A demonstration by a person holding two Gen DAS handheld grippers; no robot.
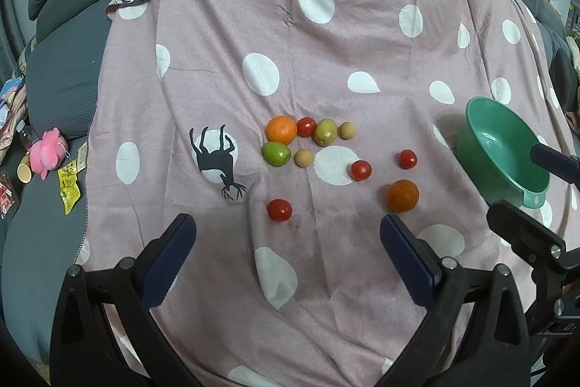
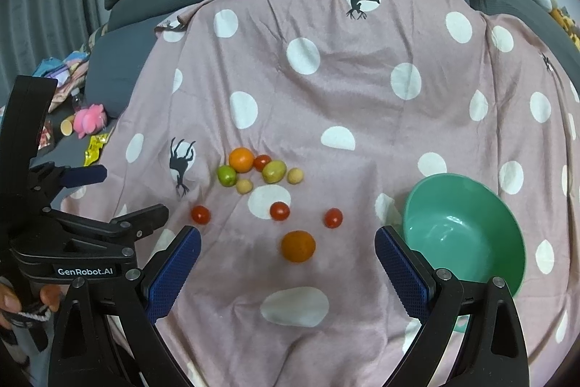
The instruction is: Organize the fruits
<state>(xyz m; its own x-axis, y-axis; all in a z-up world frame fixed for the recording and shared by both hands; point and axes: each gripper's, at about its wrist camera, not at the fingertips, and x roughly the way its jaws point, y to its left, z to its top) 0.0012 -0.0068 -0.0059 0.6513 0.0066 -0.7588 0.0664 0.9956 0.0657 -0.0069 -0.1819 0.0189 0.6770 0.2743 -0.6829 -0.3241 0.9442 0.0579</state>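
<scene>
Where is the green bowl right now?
The green bowl sits empty on the spotted blanket, right of the fruit, just past the right tool's right finger.

left gripper [image 1: 288,243] and right gripper [image 2: 287,251]: both held side by side, jaws spread wide and empty, blue-padded fingers [image 2: 174,269] pointing forward, angled downward.

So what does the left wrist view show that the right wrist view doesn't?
Only the left wrist view shows the left claw from behind, open, and the bowl's pour lip.

Only the right wrist view shows the GenRobot.AI label, the person's fingers gripping that handle, and the right claw from behind, open.

Both share the spotted pink blanket, the green bowl, empty, the fruit cluster, the lone orange and the pink plush toy.
</scene>
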